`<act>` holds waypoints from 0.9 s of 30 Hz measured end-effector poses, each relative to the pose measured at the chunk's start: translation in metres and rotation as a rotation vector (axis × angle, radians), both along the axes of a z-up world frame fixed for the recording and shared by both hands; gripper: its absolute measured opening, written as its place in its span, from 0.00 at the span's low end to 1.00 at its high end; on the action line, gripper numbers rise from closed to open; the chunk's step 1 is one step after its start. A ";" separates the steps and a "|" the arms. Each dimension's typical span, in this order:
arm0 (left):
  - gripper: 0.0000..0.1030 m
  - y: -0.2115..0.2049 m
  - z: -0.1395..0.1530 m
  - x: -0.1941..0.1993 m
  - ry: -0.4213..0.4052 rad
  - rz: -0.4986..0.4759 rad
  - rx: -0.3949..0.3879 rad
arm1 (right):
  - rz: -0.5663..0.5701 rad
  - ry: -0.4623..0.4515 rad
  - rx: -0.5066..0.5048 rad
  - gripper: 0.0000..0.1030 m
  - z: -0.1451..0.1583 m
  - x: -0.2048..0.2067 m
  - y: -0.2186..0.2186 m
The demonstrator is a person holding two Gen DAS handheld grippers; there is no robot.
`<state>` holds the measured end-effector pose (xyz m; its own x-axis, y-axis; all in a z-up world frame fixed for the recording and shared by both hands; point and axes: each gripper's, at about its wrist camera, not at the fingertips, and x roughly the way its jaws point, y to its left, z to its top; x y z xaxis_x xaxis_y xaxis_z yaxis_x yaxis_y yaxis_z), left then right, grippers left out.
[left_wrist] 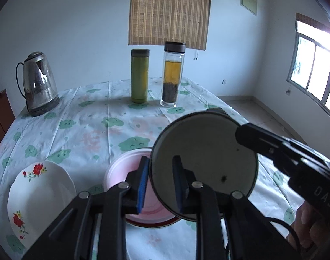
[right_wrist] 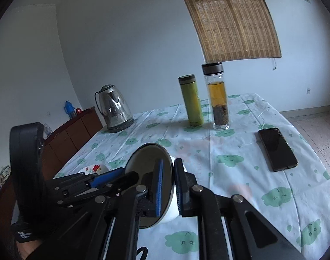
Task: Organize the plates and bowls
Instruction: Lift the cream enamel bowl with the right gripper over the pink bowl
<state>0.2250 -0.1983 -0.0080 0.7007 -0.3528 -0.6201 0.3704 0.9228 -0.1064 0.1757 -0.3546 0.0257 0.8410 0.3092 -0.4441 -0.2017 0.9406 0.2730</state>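
A dark-rimmed enamel bowl [left_wrist: 206, 162] is held tilted above the table, its grey inside facing the left camera. My left gripper [left_wrist: 162, 182] is shut on its near rim. My right gripper [right_wrist: 168, 186] is shut on the opposite rim; the bowl [right_wrist: 143, 162] shows edge-on there with a white outside. The right gripper also shows in the left wrist view [left_wrist: 247, 134]. Under the bowl a pink bowl [left_wrist: 121, 171] rests on the table. A white plate with red flowers [left_wrist: 39, 197] lies at the near left, and shows small in the right wrist view [right_wrist: 95, 169].
A steel kettle [left_wrist: 38, 84], a green flask [left_wrist: 140, 75] and a glass tea bottle [left_wrist: 172, 75] stand at the far side of the cloth-covered table [left_wrist: 89, 125]. A black phone [right_wrist: 277, 149] lies at the right. A wooden cabinet [right_wrist: 74, 132] stands left of the table.
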 end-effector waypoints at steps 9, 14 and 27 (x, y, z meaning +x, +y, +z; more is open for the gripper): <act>0.18 0.018 -0.012 0.004 0.051 0.007 -0.062 | -0.005 0.076 -0.020 0.12 -0.020 0.019 0.010; 0.18 0.023 0.003 -0.002 0.019 0.001 -0.092 | -0.001 0.038 -0.015 0.12 -0.007 0.013 0.011; 0.18 0.041 0.014 0.013 -0.010 0.049 -0.063 | 0.036 0.070 0.006 0.12 -0.006 0.037 0.027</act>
